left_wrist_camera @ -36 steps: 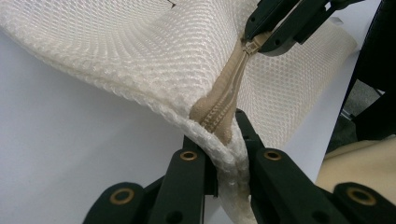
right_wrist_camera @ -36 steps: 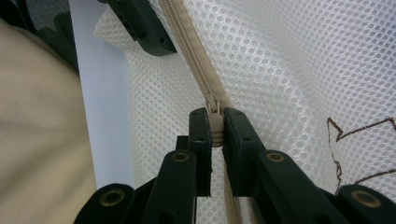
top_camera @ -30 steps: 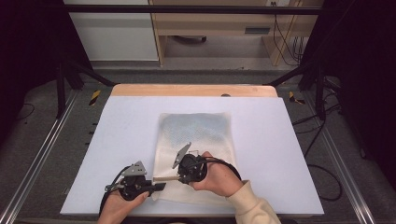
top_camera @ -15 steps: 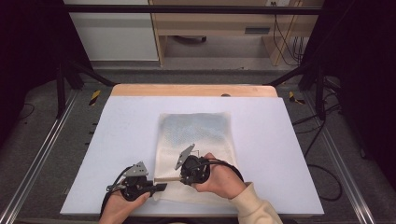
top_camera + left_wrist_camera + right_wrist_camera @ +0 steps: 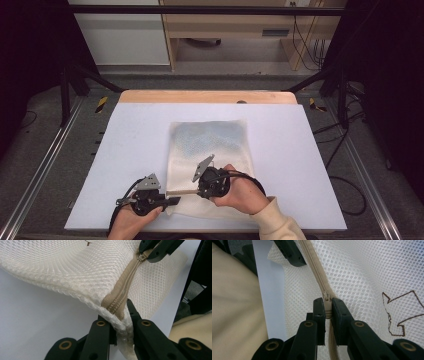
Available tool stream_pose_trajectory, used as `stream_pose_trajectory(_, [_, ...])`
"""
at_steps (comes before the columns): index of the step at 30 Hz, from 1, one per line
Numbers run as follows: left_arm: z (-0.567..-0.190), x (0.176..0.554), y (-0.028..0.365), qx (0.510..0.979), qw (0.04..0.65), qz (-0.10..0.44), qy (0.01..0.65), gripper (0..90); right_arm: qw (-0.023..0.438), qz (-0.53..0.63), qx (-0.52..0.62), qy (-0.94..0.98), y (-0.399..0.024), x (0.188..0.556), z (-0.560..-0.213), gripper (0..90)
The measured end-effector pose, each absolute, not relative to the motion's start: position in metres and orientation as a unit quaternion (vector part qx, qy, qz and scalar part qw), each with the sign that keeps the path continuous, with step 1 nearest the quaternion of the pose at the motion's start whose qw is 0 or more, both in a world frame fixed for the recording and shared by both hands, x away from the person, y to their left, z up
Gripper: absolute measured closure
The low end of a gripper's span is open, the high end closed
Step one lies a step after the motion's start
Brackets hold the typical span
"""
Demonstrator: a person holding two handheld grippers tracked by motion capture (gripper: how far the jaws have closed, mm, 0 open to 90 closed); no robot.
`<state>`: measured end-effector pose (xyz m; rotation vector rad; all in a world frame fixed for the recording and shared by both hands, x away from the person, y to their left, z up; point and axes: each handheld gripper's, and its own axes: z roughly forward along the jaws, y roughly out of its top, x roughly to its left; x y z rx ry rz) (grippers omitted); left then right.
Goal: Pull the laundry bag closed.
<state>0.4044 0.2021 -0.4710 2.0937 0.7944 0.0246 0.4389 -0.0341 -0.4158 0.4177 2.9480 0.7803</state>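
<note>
- Now my right gripper (image 5: 327, 308) pinches the zipper pull (image 5: 327, 305) of the mesh laundry bag (image 5: 210, 150); my left gripper (image 5: 119, 318) clamps the bag's corner at the zipper's (image 5: 125, 287) end.
- Zipper's long axis runs straight between my two sets of fingers, taut.
- Against a second ago, my right hand sits slightly farther from the left.

a white table top (image 5: 125, 150) with a pale wooden strip (image 5: 207, 97) along its far edge stands on grey floor (image 5: 45, 145) — black frame bars (image 5: 200, 10) around it. beyond, a white cabinet (image 5: 120, 35) and a light wooden shelf unit (image 5: 240, 30), cables (image 5: 305, 40) hanging beside it.
</note>
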Motion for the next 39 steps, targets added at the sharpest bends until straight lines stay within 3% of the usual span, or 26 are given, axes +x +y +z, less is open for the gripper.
stream_pose_trajectory(39, [-0.469, 0.404, 0.203, 0.841, 0.438, 0.012, 0.318, 84.4, 0.034, 0.263, 0.155, 0.951, -0.053, 0.434, -0.414, 82.3])
